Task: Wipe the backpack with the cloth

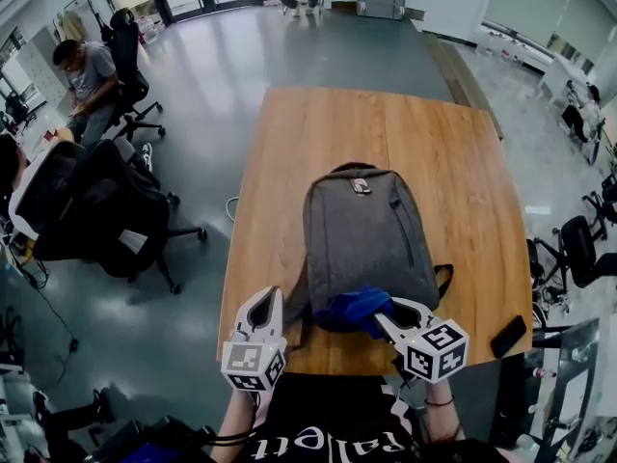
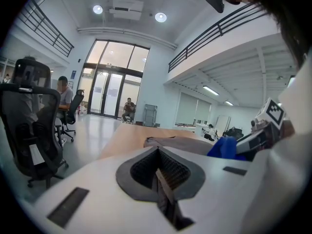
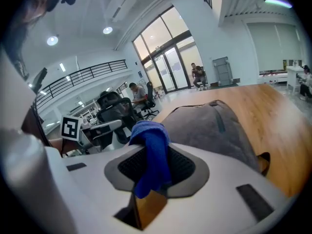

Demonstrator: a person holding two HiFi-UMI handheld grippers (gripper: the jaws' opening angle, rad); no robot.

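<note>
A grey backpack (image 1: 364, 231) lies flat on the wooden table (image 1: 289, 162), its top toward the far end. A blue cloth (image 1: 349, 309) rests bunched on the backpack's near end. My right gripper (image 1: 383, 313) is shut on the blue cloth (image 3: 151, 147), which hangs out of the jaws in the right gripper view, with the backpack (image 3: 209, 126) beyond. My left gripper (image 1: 266, 310) sits shut and empty at the backpack's near left corner. In the left gripper view the backpack (image 2: 180, 143) and the cloth (image 2: 225, 147) lie ahead to the right.
A black phone (image 1: 508, 336) lies near the table's front right corner. Black office chairs (image 1: 116, 210) stand on the floor to the left, where a person (image 1: 87, 80) sits. More chairs (image 1: 578, 249) stand to the right of the table.
</note>
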